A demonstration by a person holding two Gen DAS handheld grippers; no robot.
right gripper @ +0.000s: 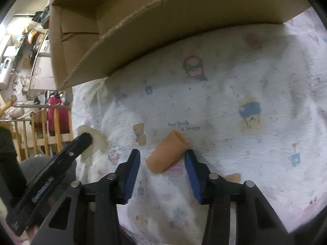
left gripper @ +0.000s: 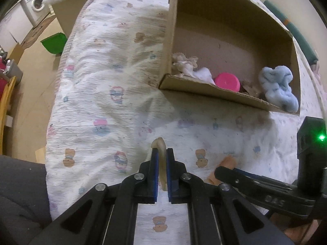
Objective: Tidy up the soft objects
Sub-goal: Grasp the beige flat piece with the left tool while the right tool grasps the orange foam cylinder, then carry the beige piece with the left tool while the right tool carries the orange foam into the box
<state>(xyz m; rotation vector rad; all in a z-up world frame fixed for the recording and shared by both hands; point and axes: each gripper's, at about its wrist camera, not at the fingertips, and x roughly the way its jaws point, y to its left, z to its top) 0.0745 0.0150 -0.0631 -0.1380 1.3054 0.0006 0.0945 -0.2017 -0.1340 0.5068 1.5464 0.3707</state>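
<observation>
My left gripper (left gripper: 162,153) is shut on a thin cream soft piece (left gripper: 161,149), held just above the printed bedsheet (left gripper: 102,102); it also shows in the right wrist view (right gripper: 96,140). My right gripper (right gripper: 162,157) is open, its jaws on either side of an orange soft roll (right gripper: 166,156) lying on the sheet. The roll shows in the left wrist view (left gripper: 227,162). An open cardboard box (left gripper: 204,85) lies ahead on the bed, holding a light blue plush (left gripper: 278,85), a pink round object (left gripper: 226,81) and white soft pieces (left gripper: 190,67).
The box's near wall (right gripper: 184,30) rises just beyond the right gripper. The bed's left edge drops to a floor with a green bin (left gripper: 54,42) and a washing machine (left gripper: 36,6). A wooden rail (right gripper: 40,134) stands left of the bed.
</observation>
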